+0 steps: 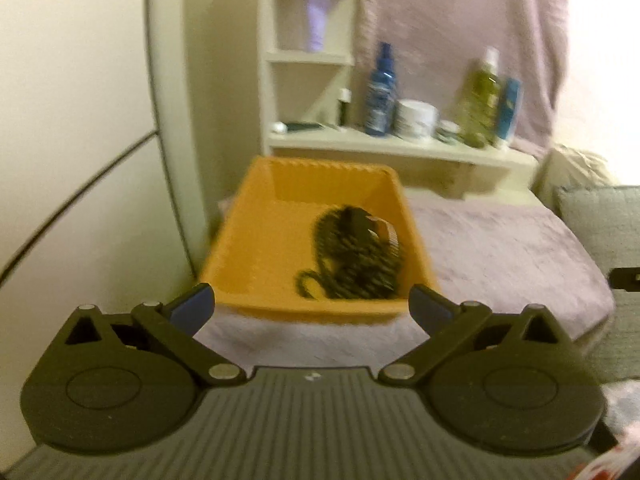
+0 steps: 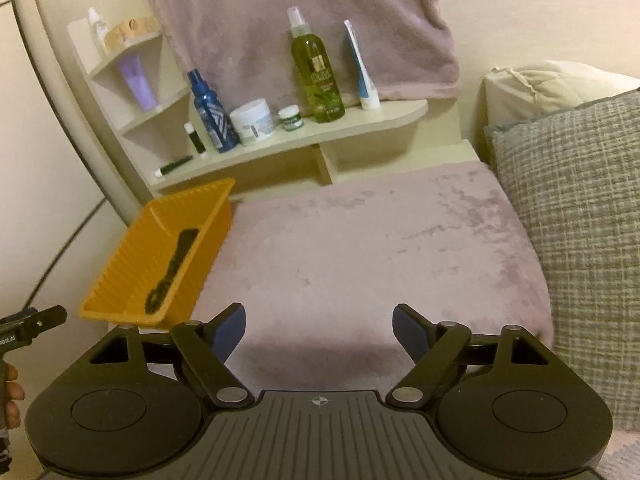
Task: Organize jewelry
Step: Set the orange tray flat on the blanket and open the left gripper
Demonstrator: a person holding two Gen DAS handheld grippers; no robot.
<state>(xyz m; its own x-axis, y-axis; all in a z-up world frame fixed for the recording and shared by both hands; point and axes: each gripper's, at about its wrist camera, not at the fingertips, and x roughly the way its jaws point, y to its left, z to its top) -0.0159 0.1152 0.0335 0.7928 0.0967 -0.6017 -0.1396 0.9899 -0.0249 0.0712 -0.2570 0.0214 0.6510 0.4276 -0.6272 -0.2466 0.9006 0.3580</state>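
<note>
An orange ribbed basket (image 1: 256, 240) sits on the mauve bed cover, up against the wall. Inside it lies a dark heap of jewelry (image 1: 354, 260) with a gold-toned band at its right edge. My left gripper (image 1: 312, 304) hovers just in front of the basket's near rim, open wide, nothing between its blue pads. In the right wrist view the same basket (image 2: 132, 272) is at the left, with the dark jewelry (image 2: 170, 276) along its right wall. My right gripper (image 2: 319, 332) is open over bare cover to the basket's right, holding nothing.
A cream shelf (image 2: 304, 136) behind the bed carries a blue spray bottle (image 2: 210, 114), a white jar (image 2: 254, 122), a green bottle (image 2: 318, 76) and a tube (image 2: 362, 72). A grey woven pillow (image 2: 576, 216) fills the right side. A hand (image 2: 10, 396) with the other gripper shows at the left edge.
</note>
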